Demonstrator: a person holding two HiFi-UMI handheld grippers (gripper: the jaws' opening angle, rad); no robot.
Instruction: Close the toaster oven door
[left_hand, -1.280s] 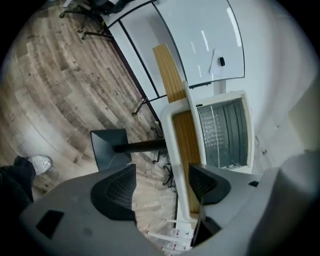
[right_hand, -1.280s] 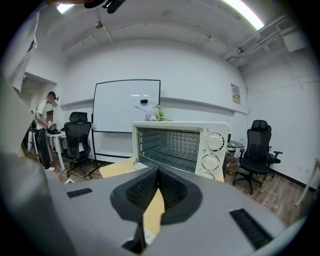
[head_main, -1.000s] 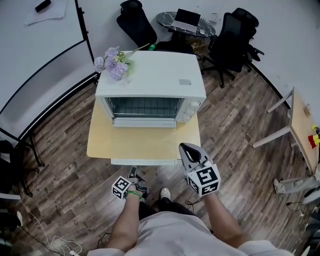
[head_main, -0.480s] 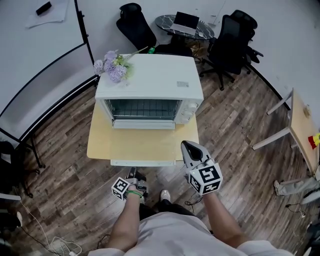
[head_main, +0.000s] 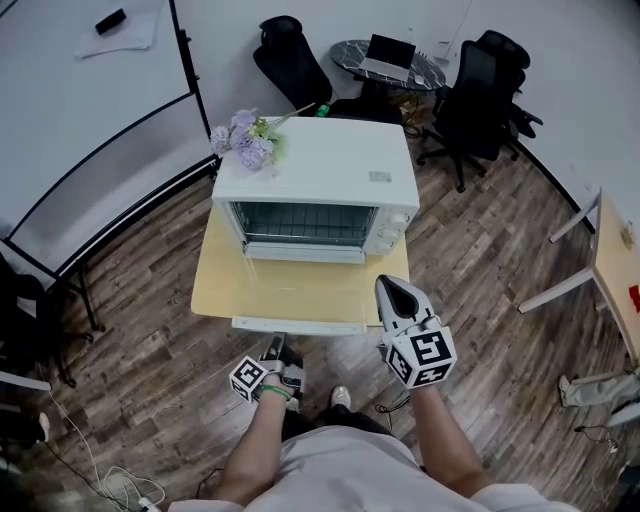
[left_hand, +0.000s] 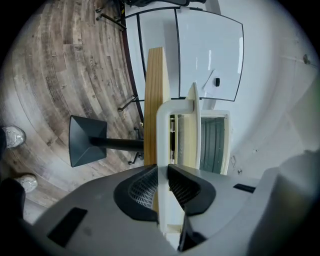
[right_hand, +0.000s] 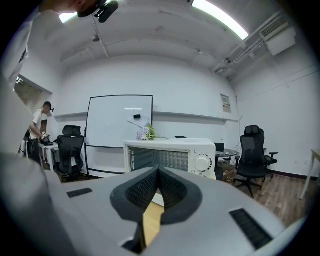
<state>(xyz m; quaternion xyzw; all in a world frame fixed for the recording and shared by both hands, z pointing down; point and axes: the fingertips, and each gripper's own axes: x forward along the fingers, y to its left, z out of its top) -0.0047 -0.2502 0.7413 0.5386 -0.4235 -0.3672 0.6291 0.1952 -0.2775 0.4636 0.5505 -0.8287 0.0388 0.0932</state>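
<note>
**Item:** toaster oven door (head_main: 298, 326), white-framed and glazed.

**Position:** dropped flat, projecting forward from the toaster oven (head_main: 320, 165) over the small wooden table (head_main: 212, 295). Its front rim lies near the table's near edge.

**Handling, by estimate:** light, rigid and hinged at the base. The pane is glass, so it is best taken by the rim and swung up gently, not slammed.

**Left gripper** (head_main: 276, 348)**:** jaws clamped on that white rim, from the front.

**Right gripper** (head_main: 393, 287)**:** jaws together and empty, raised near the table's right front corner.

**Views:** the left gripper view shows what the head view does not, the door edge-on and the table's pedestal base (left_hand: 87, 140). The right gripper view shows the control dial (right_hand: 203, 163) face-on.

**Sundries:** flowers (head_main: 245, 140) lie on the oven's top.
</note>
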